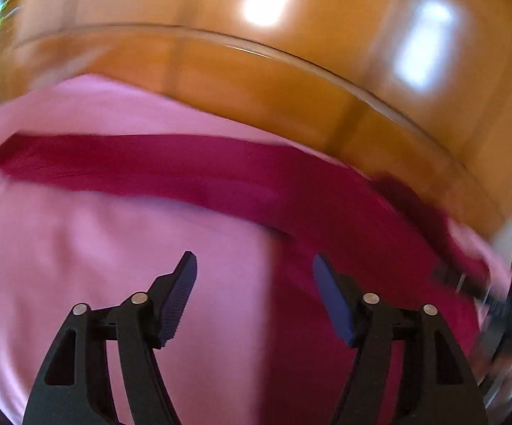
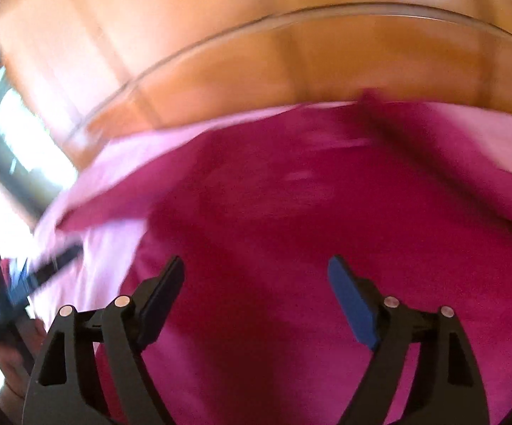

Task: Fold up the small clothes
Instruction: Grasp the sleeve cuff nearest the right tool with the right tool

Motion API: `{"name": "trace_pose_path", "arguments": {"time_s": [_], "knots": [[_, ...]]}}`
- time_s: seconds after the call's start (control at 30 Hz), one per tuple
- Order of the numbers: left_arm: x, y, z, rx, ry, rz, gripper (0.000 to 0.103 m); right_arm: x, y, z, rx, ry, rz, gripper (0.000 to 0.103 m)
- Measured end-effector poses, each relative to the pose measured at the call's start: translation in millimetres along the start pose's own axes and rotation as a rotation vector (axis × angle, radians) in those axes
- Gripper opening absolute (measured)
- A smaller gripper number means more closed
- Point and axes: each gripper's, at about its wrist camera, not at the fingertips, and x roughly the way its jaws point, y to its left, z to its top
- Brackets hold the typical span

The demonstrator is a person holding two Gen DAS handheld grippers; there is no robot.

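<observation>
Left wrist view: the left gripper (image 1: 255,295) hangs over the pink garment (image 1: 78,248) with its jaws spread and nothing between them. The garment lies on a glass tabletop (image 1: 291,81), its far hem just short of the curved glass edge. A dark magenta band (image 1: 149,163) runs across it from the left side towards the right, where a wider magenta part lies. At the right border the other gripper shows only as a dark blur.

Right wrist view: the right gripper (image 2: 256,304) is likewise released and empty above the broad magenta cloth (image 2: 291,212), with a pale pink layer (image 2: 107,163) showing along the edge nearest the table's rim. The frame is smeared, so creases cannot be read.

To fold well, I judge each gripper should settle, then pinch one matching corner at the hem, taking all layers, and both should carry the edge across together, keeping it parallel to the glass edge.
</observation>
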Motion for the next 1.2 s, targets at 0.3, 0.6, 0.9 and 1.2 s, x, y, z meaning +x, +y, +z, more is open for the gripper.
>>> {"name": "trace_pose_path", "arguments": {"time_s": [0.3, 0.6, 0.9, 1.2], "knots": [[39.0, -87.7, -60.3, 0.354, 0.105, -0.042, 0.07, -117.3, -243.3, -22.1, 0.574, -0.182, -0.289, 0.058], [46.6, -84.2, -62.4, 0.253, 0.142, -0.092, 0.081, -103.4, -344.8, 20.8, 0.699, -0.218, -0.359, 0.049], [52.2, -96.9, -66.1, 0.292, 0.155, -0.046, 0.087, -92.1, -373.3, 76.8, 0.554, -0.137, -0.535, 0.007], [50.7, -97.0, -66.7, 0.296, 0.153, -0.037, 0.088, -158.5, -403.7, 96.8, 0.507, -0.294, -0.788, 0.006]]}}
